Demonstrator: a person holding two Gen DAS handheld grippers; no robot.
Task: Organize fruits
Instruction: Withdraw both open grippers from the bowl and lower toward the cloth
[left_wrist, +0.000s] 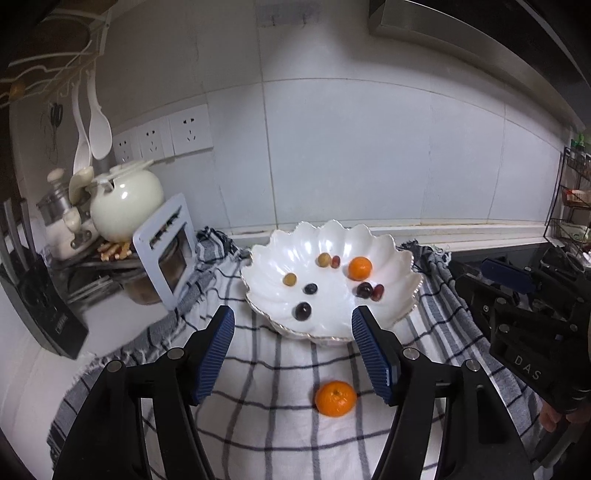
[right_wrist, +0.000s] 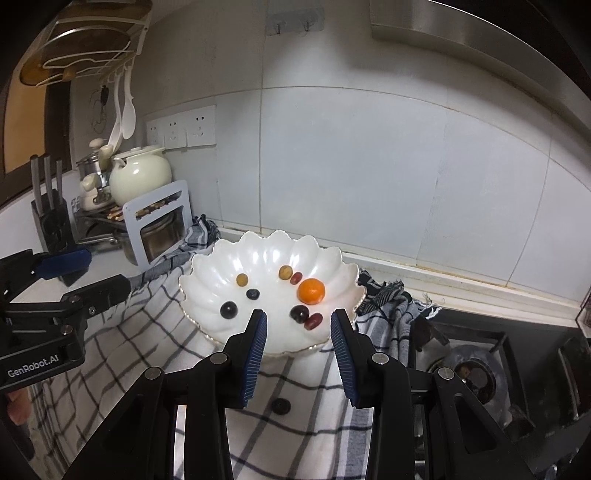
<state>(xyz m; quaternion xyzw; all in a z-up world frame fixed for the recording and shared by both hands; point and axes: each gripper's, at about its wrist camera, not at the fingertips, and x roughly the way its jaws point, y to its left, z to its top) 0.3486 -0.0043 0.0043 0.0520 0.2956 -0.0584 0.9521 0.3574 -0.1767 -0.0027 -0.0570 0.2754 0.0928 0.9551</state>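
Blue ribbed pads: the left gripper (left_wrist: 293, 354) stands spread with nothing between its pads, angled down over the checked cloth (left_wrist: 258, 424).
Right gripper: the right gripper (right_wrist: 298, 354) is parted more narrowly and is likewise empty — air and cloth show between its pads.
Loose tangerine: a tangerine (left_wrist: 335, 398) lies on the cloth just short of the left gripper's tips, nearer the right-hand pad and apart from the bowl.
Loose dark fruit: a small dark grape (right_wrist: 281, 406) rests on the cloth under the right gripper's gap.
Bowl: the white scalloped bowl (left_wrist: 399, 266) sits on the cloth beyond both grippers, already holding a second tangerine (left_wrist: 359, 268) and several grapes, dark, red and yellowish.
Step in hand: I'd judge it to be picking up the two strays, one per hand.
Doing it well, left: centre the pads on either side of the tangerine first — it sits off to one pad now — then come down low enough to catch its widest part and close gently; the skin is soft and the fruit will roll.
Doing it well, right: the grape is tiny and slippery, so go nearly to the cloth without pinching a fold.
Release: lower each fruit into a bare patch of the bowl instead of dropping it onto the others.
Watch for: the stove burner (right_wrist: 476, 373) at the cloth's right edge.
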